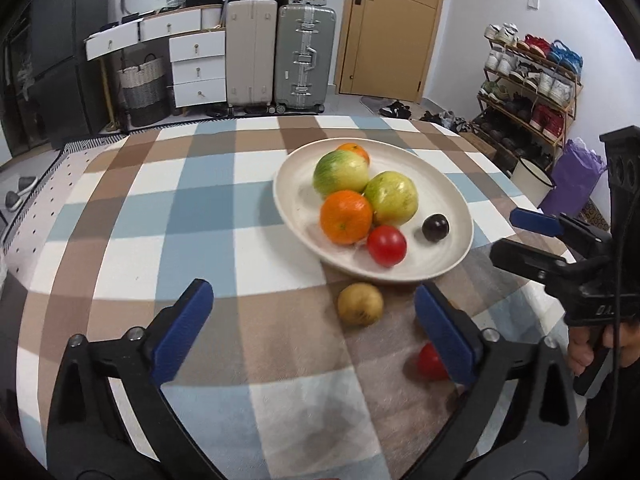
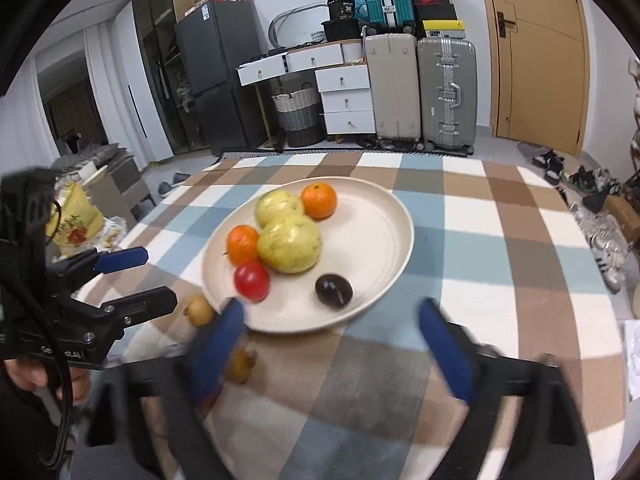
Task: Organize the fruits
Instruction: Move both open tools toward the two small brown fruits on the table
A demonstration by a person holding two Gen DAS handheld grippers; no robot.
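1. A black box (image 2: 341,9) atop the drawers reads "36".
2. Left claw (image 1: 314,312) hovers released above the tabletop (image 1: 200,208), near a kiwi (image 1: 360,304).
3. Right claw (image 2: 332,332) gapes empty beside the fruit plate (image 2: 384,216).

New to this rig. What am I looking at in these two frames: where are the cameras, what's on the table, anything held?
There is no robot arm. A person holds a two-finger clamp in each hand, and a fisheye camera on each one looks forward along its blue-padded fingers.

The left wrist view shows the left tool open and empty, with the right tool at the right edge. The right wrist view shows the right tool open and empty too, with the left tool at its left.

On the checked tablecloth sits a cream plate holding two green-yellow fruits, two oranges, a red tomato and a dark plum. Off the plate, on the cloth, lie a yellowish-brown fruit and a red fruit, partly hidden behind a finger.
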